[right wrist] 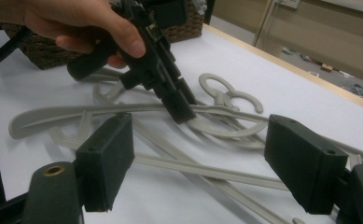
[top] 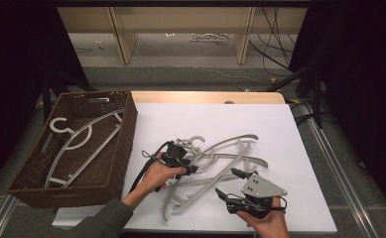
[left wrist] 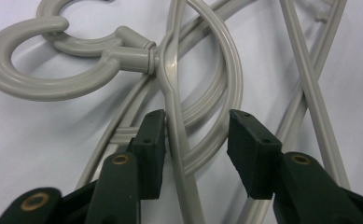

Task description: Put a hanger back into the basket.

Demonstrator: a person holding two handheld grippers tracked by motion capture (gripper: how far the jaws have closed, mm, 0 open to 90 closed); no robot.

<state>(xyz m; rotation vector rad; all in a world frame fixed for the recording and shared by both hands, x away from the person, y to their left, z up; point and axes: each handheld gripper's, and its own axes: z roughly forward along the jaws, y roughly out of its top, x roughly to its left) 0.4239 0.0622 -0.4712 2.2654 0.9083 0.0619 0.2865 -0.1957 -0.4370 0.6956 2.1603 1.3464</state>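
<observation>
White sheeting, smooth and matt, covers the table (top: 280, 129), whose pale wooden edge shows along the far side. Taking the woven basket (top: 123, 144) as the reference: it is dark brown wicker, rectangular with sloping walls, and sits at the table's left end, overhanging the white surface. Inside the basket lies one grey plastic hanger (top: 81, 144) with a white hook, resting flat.

Just to the right of the basket, on the white surface, lies a tangle of grey plastic hangers (top: 215, 163); two ring-shaped hooks can be counted, but the crossing ribbed arms prevent a sure count beyond that.

Two black grippers are present, one in each hand. The left gripper (left wrist: 195, 135), nearer the basket, is lowered onto the tangle near the hooks. Its jaws are part-way apart and straddle a ribbed hanger arm (left wrist: 177, 135); one pad touches that arm, the other stands clear of it. The right gripper (right wrist: 202, 163), farther from the basket and carrying a grey three-cornered plate (top: 262, 187), is held above the table with jaws wide and nothing between them.
</observation>
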